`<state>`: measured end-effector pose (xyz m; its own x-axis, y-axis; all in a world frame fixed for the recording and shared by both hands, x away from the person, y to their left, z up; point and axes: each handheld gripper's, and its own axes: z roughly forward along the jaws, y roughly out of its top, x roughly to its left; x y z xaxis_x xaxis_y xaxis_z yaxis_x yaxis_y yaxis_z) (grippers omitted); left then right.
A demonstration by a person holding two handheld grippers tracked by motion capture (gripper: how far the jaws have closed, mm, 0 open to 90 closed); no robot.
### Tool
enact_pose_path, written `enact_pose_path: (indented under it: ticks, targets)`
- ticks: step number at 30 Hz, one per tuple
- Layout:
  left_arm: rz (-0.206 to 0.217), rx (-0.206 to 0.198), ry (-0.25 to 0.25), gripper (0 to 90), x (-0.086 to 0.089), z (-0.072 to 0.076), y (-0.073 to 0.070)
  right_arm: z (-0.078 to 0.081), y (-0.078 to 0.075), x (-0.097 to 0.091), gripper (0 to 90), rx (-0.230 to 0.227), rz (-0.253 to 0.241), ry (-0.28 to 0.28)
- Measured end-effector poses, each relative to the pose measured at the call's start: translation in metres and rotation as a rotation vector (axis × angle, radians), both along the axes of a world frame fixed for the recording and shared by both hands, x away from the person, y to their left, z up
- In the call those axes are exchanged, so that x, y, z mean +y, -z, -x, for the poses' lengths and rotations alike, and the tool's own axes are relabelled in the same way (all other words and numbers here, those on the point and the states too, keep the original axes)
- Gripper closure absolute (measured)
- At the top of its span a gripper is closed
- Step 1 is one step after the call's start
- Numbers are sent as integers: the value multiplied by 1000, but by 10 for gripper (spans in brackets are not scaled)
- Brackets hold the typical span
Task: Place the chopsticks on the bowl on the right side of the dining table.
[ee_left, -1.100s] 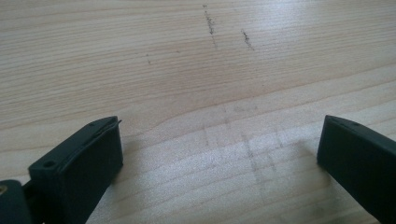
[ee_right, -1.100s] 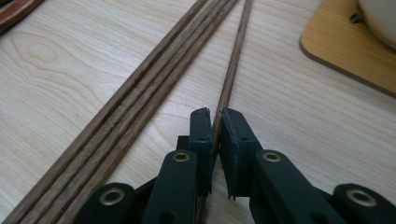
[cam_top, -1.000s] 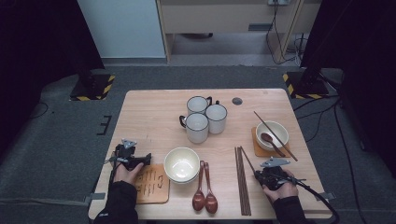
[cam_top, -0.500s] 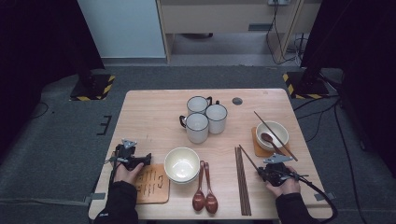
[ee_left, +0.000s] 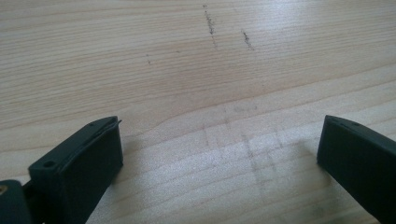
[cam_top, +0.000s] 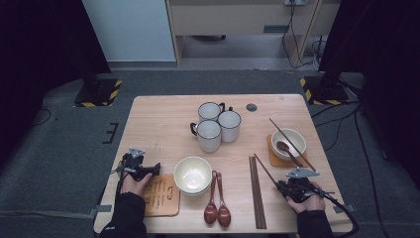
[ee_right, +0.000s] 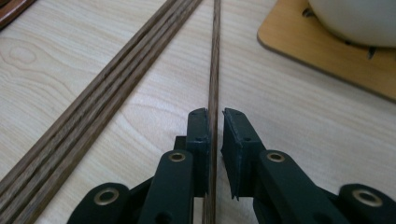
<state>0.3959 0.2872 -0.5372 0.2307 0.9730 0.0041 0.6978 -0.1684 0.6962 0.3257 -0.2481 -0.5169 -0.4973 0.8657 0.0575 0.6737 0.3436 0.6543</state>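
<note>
Looking down from the high view, the right gripper (cam_top: 283,187) sits at the near right of the table (cam_top: 158,124) on the near end of a lone chopstick (cam_top: 265,168), its jaws hidden under the hand, while the left gripper (cam_top: 151,170) rests by the mat (cam_top: 161,201). Its own view shows the left jaws wide apart over bare wood. The right gripper view has a chopstick (ee_right: 214,79) between narrow, just-opening jaws, a slim gap on the right, its far end cut off, beside the bundle (ee_right: 102,98) and coaster (ee_right: 327,51).
</note>
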Motion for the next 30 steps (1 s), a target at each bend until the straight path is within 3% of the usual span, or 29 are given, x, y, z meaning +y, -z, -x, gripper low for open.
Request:
enact_pose_path:
  ticks: [18,30]
  targets:
    - [0,0,0,0,0,0,0,-3,2,0,850,33,5,16]
    - [0,0,0,0,0,0,0,-4,-10,-3,851,1,-29,3]
